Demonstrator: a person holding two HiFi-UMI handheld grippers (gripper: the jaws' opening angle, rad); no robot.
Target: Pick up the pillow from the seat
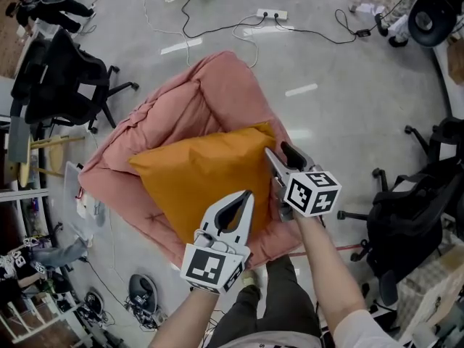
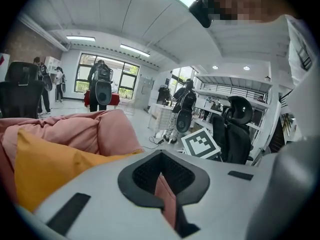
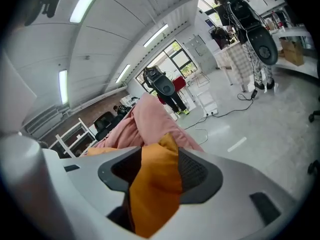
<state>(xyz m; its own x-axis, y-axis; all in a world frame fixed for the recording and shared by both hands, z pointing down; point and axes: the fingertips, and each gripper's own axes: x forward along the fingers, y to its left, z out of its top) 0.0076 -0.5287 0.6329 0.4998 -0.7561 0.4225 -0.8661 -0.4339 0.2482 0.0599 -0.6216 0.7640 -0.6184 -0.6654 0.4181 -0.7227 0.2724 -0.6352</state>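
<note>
The orange fabric pillow (image 1: pixel 203 176) lies on the pink padded seat (image 1: pixel 181 104). The right tongs (image 1: pixel 276 149) stand spread with its corner between them. The left tongs (image 1: pixel 247 194) are pressed together at its near edge.

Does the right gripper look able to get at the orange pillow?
Likely yes: a corner of the orange pillow lies between the jaws of the right gripper, which stand apart; nothing blocks it.
</note>
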